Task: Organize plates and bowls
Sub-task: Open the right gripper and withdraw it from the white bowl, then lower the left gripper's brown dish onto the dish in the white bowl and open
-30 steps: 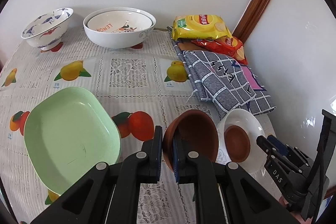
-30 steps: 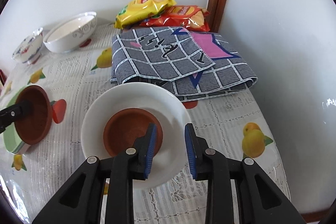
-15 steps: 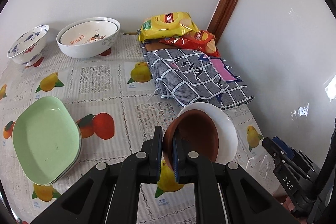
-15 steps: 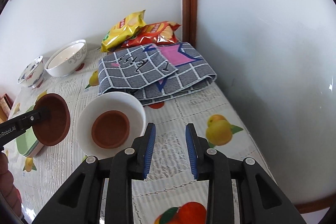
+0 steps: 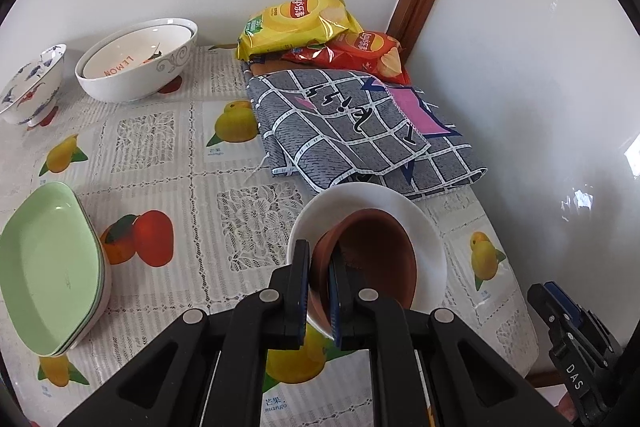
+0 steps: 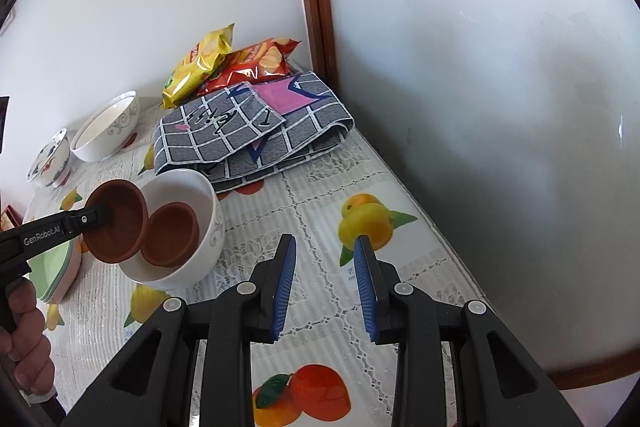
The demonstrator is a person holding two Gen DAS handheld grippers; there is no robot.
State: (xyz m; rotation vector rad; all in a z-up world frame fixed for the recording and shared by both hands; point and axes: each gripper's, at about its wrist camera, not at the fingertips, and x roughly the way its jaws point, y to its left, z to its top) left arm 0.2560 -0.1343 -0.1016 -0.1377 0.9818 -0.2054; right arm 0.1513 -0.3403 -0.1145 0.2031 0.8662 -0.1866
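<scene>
Left gripper (image 5: pixel 319 291) is clamped on the rim of a tilted brown clay bowl (image 5: pixel 372 259), lower centre of the left view, held over the white ceramic bowl (image 5: pixel 428 223); a 2nd brown clay bowl (image 6: pixel 170 237) sits inside that white one, left of centre in the right view; right gripper (image 6: pixel 325 283) is spread wide with nothing in it, low over the fruit-print tablecloth (image 6: pixel 320 203); stacked green plates (image 5: pixel 48 267) sit at the left edge.
</scene>
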